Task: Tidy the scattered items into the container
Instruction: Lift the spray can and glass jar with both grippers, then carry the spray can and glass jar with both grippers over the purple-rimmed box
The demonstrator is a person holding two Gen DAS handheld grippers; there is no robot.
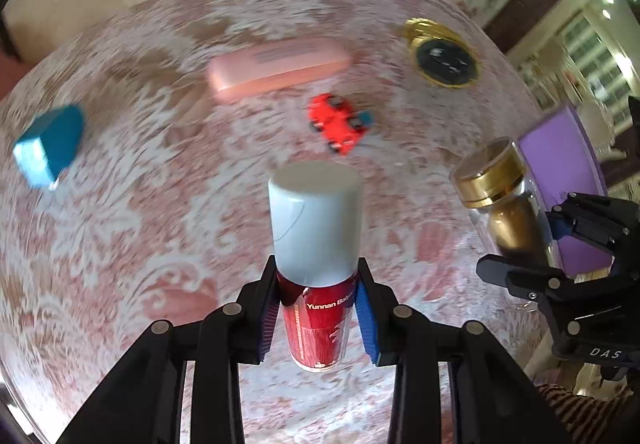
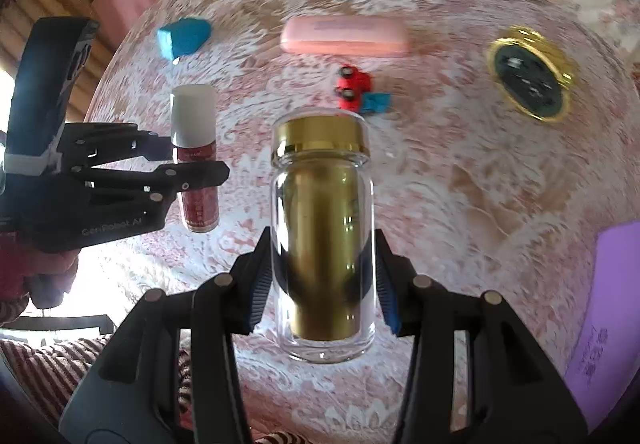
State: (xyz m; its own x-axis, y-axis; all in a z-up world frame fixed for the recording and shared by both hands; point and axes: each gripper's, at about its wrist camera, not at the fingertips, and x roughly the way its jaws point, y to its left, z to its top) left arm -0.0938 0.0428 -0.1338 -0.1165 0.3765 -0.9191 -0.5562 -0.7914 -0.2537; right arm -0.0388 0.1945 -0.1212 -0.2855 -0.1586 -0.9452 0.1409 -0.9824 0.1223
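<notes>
Red spray can (image 1: 316,308) with a white cap is clamped in the left claw (image 1: 316,320), blue pads tight on both sides, lifted above the lacy pink tabletop (image 1: 140,244). Right claw (image 2: 322,284) grips a clear jar (image 2: 323,236) with a gold lid, also up in the air. Past the left claw's tips there's a red toy car (image 1: 338,121), further on a pink case (image 1: 276,69), a gold-rimmed round tin (image 1: 444,53) off to the right, and a teal box (image 1: 50,145) far left. A purple container (image 2: 612,308) edge sits right of the right claw.
</notes>
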